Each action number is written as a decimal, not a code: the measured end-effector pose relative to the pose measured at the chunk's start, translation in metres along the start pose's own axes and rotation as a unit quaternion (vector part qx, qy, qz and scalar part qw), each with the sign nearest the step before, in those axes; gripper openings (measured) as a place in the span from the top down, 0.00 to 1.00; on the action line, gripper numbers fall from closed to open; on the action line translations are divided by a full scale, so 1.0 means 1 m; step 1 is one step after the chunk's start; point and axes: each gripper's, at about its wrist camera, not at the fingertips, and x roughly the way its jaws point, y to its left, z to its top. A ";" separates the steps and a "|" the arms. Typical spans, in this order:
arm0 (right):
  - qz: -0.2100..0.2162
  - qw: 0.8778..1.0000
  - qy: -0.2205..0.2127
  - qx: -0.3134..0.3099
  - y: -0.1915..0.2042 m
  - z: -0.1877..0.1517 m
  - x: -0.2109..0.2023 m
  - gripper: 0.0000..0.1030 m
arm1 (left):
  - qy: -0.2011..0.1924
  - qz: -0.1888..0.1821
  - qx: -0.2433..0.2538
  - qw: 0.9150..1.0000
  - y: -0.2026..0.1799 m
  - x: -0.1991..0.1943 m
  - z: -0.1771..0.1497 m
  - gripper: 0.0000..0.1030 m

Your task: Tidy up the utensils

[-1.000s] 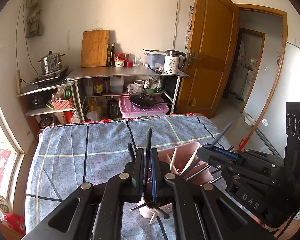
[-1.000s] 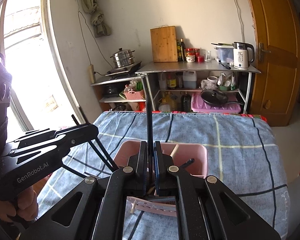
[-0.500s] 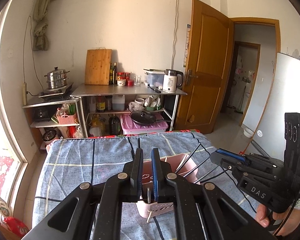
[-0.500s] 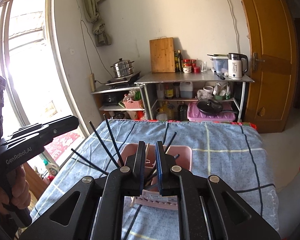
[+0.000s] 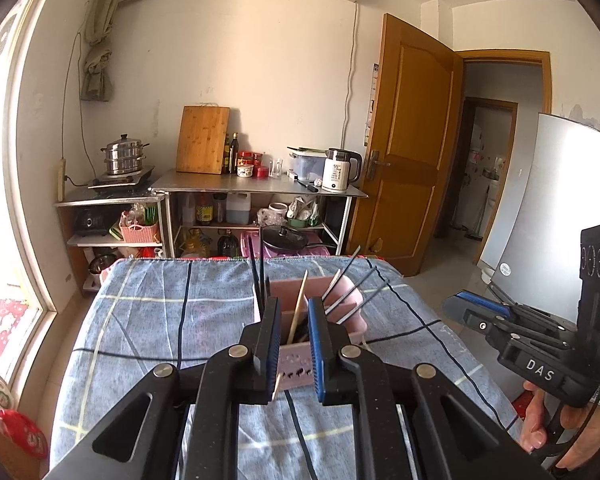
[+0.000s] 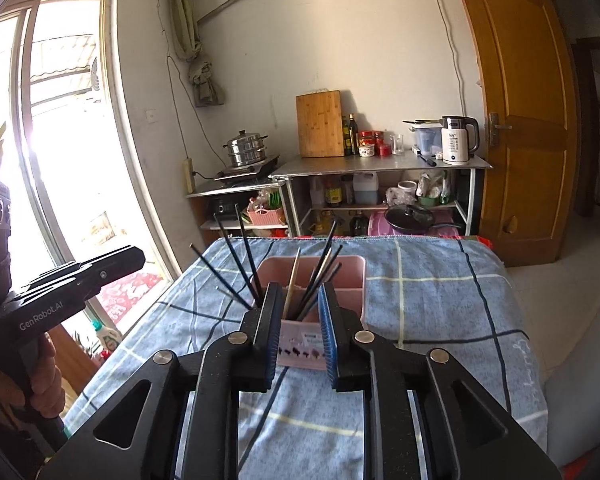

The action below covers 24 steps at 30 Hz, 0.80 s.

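Chopsticks (image 6: pixel 320 276) stand sorted in the pink holder (image 6: pixel 352 280); both grippers, left (image 5: pixel 293 344) and right (image 6: pixel 300 340), just opening, hold nothing. Little seems left.

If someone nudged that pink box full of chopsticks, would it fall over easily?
Probably fairly easily. The pink box looks like thin plastic, so likely light. The black chopsticks lean far out past its rim, which raises the weight and may pull it sideways. It also stands on soft cloth, perhaps a less steady base.
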 end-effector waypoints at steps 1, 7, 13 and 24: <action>-0.002 1.000 0.000 -0.002 0.001 -0.004 -0.004 0.80 | 0.001 0.001 0.000 1.000 -0.001 -0.002 -0.004 0.88; -0.009 1.000 0.005 -0.009 0.006 -0.033 -0.023 0.80 | 0.003 0.009 -0.001 1.000 -0.011 -0.017 -0.040 0.83; -0.011 1.000 0.000 -0.008 0.009 -0.059 -0.035 0.80 | -0.012 0.017 0.004 1.000 -0.019 -0.029 -0.071 0.77; -0.010 1.000 -0.006 -0.014 0.016 -0.111 -0.044 0.79 | 0.004 0.024 0.007 1.000 -0.026 -0.029 -0.125 0.77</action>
